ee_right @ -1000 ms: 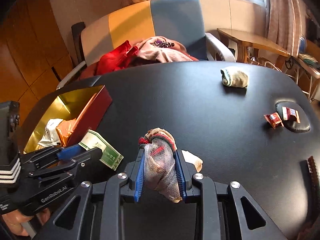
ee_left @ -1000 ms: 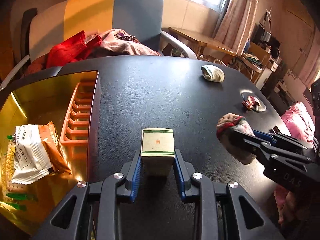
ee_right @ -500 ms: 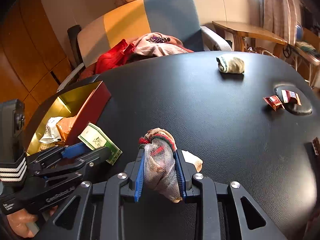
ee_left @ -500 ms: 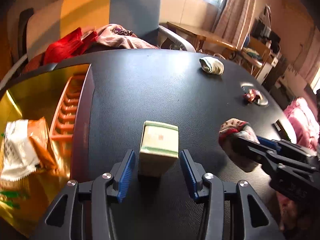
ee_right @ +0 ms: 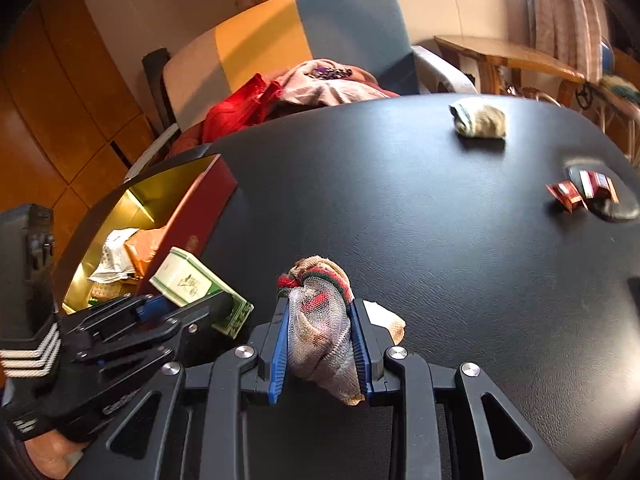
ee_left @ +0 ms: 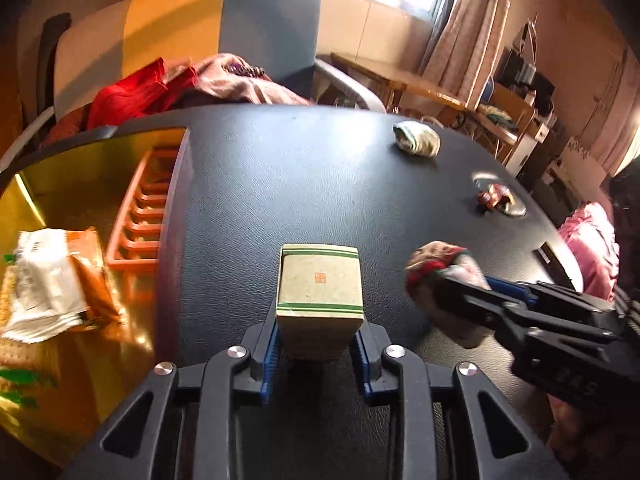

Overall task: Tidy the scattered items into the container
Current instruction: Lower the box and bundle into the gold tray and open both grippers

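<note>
Left claw (ee_left: 316, 344) clamped on box (ee_left: 320, 284), right claw (ee_right: 320, 344) on sock (ee_right: 320, 320); lift box clear over container (ee_left: 176, 208) wall leftward, then release.

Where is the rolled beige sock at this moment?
The rolled beige sock lies alone at the far right of the black table, beyond the red candy wrappers and near the blue armchair.

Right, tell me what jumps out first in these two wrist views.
Both grippers are loaded: the left gripper is shut on a small green-striped box beside the gold-lined container, while the right gripper clamps a bundled mesh-and-knit sock. Farther across the black table lie a rolled pale sock and red snack wrappers.
</note>
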